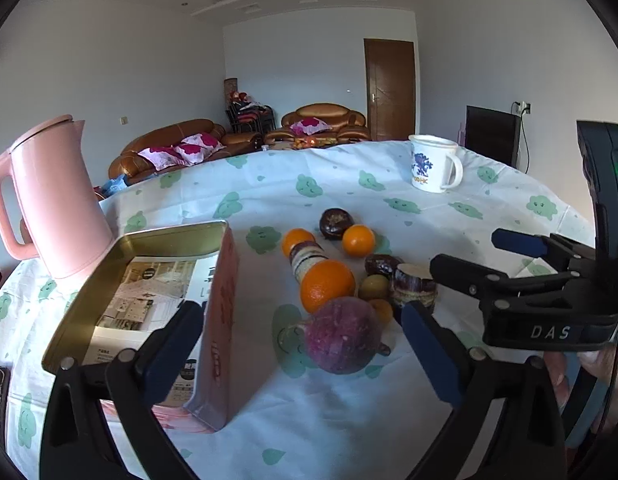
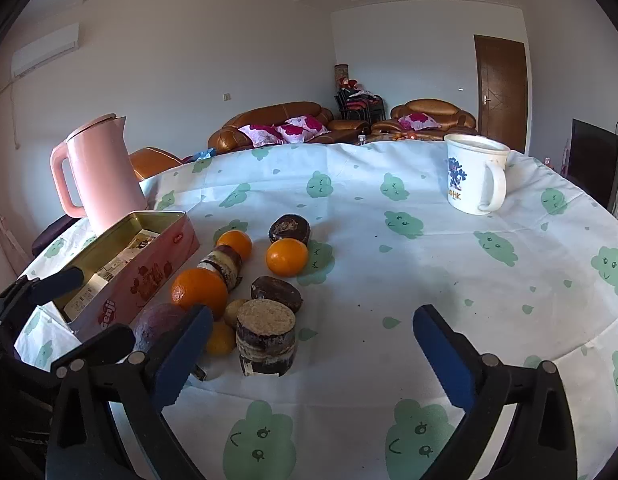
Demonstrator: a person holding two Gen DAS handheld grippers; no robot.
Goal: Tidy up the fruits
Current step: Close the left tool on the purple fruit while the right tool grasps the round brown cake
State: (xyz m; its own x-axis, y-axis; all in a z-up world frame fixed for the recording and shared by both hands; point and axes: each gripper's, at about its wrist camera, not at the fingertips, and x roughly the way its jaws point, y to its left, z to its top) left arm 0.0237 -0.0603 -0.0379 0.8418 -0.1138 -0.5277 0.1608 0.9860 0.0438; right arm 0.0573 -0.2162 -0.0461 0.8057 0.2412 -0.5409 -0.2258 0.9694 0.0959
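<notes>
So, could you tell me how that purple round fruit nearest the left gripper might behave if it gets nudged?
The purple fruit looks round and smooth, so it would probably roll on the tablecloth. The large orange close behind might stop it. The open left gripper seems wide enough.

The left claw (image 1: 305,344) points forward and slightly downward, its blue-padded jaws spread wide with nothing pressed between the pads. The right claw (image 2: 313,344) sits at a like downward tilt, jaws also wide apart and gripping nothing. A hand (image 1: 589,380) grips the right claw's handle, seen at the left view's edge.
</notes>
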